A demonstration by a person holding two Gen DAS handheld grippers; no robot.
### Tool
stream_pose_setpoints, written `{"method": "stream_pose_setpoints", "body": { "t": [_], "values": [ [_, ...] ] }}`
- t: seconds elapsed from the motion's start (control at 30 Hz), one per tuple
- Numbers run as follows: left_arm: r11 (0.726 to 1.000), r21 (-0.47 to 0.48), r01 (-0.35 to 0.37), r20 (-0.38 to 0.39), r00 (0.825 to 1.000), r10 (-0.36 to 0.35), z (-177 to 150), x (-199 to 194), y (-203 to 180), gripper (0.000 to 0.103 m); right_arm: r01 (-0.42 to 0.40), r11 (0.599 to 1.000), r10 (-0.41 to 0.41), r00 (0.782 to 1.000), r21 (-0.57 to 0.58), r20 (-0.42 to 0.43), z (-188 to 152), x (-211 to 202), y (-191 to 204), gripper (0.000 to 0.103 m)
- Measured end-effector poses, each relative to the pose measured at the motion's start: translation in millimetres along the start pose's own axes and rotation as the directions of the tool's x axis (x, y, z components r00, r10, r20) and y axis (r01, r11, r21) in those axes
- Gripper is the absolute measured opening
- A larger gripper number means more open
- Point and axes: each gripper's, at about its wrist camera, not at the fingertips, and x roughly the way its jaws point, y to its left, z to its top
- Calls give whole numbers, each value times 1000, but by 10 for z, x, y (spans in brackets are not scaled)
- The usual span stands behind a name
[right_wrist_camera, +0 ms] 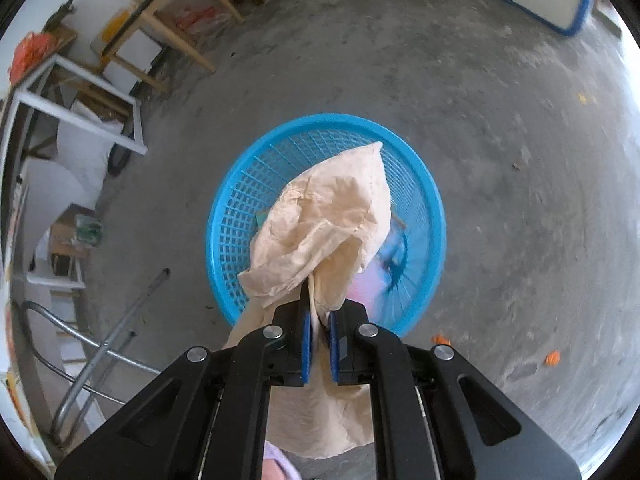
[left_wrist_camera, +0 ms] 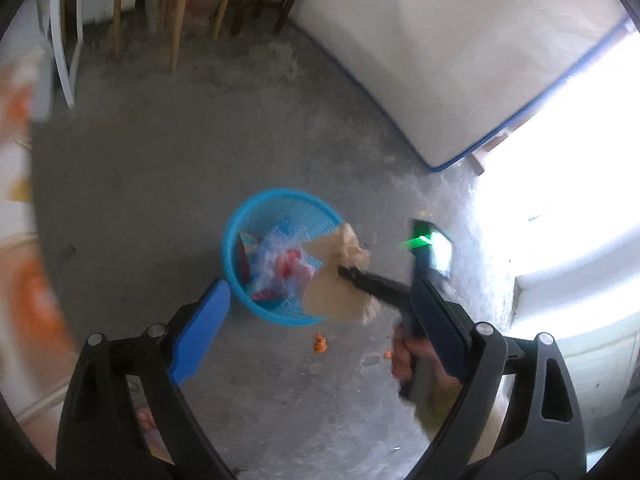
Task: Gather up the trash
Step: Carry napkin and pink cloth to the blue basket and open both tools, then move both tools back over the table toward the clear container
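A blue mesh basket (left_wrist_camera: 240, 228) stands on the concrete floor and holds plastic wrappers (left_wrist_camera: 280, 268). It also shows in the right wrist view (right_wrist_camera: 432, 208). My right gripper (right_wrist_camera: 320, 320) is shut on a crumpled beige paper bag (right_wrist_camera: 332, 216) and holds it above the basket's opening. In the left wrist view the right gripper (left_wrist_camera: 348, 272) with the bag (left_wrist_camera: 340, 276) hangs over the basket's right rim. My left gripper (left_wrist_camera: 320, 320) is open and empty, above the floor just in front of the basket.
Small orange scraps (left_wrist_camera: 319, 343) lie on the floor near the basket; they also show in the right wrist view (right_wrist_camera: 553, 358). A white mattress with blue piping (left_wrist_camera: 440, 60) leans at the back right. Wooden chairs (left_wrist_camera: 168, 12) and a white frame (right_wrist_camera: 80, 92) stand at the back left. Metal tubing (right_wrist_camera: 100, 352) lies at the left.
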Motion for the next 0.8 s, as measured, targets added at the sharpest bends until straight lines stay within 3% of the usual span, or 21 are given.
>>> {"method": "stream_pose_setpoints", "body": {
  "t": [0.07,0.13,0.17,0.2,0.3,0.4,0.47,0.8],
  "values": [
    [999,48,-25,64,998,22,-116,-480,29,88,38,999,-38,999,-36,-3,105,164,80,11],
    [996,69,-54,121,992,45,-250,-886,106,88,103,992,-105,994,-67,-25,185,398,109,30],
    [995,72,-66,150,987,55,-343,-1089,162,88,136,988,-139,990,-80,-39,212,516,109,49],
    [994,71,-81,172,983,67,-417,-1252,225,88,163,982,-168,984,-99,-50,229,619,107,57],
    [991,46,-125,223,968,112,-710,-1667,432,88,226,967,-234,970,-118,-62,252,730,72,61],
    [983,20,-181,263,950,169,-973,-1933,609,88,209,973,-213,977,-96,-27,239,604,9,69],
    [973,-10,-230,300,927,223,-1195,-2120,740,88,211,974,-211,977,-80,5,231,446,-61,69],
    [954,-107,-281,360,883,301,-1997,-2647,1139,88,172,985,-173,973,22,150,-47,-435,-348,69]
  ]
}}
